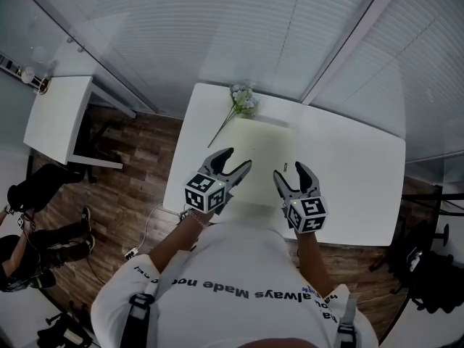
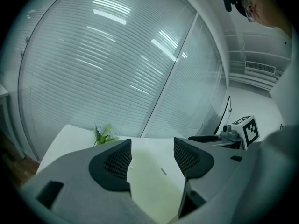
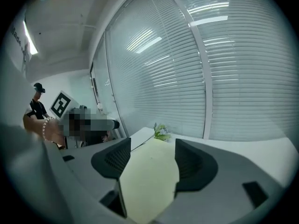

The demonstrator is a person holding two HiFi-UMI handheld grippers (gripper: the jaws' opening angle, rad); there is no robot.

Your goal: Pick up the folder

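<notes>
On the white surface point(image 1: 348, 165), pale folder point(image 1: 262, 162) lying flat beside a flower sprig point(image 1: 243, 101), untouched; left gripper point(image 1: 238, 159) and right gripper point(image 1: 289, 171) above its near end, jaws wide and gripping nothing; grasp and lift both outstanding

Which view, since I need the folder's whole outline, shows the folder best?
The head view: the pale folder lies flat on the white table, nearly all its outline visible from above. The left gripper view and right gripper view each show only a strip of it between open jaws.
</notes>
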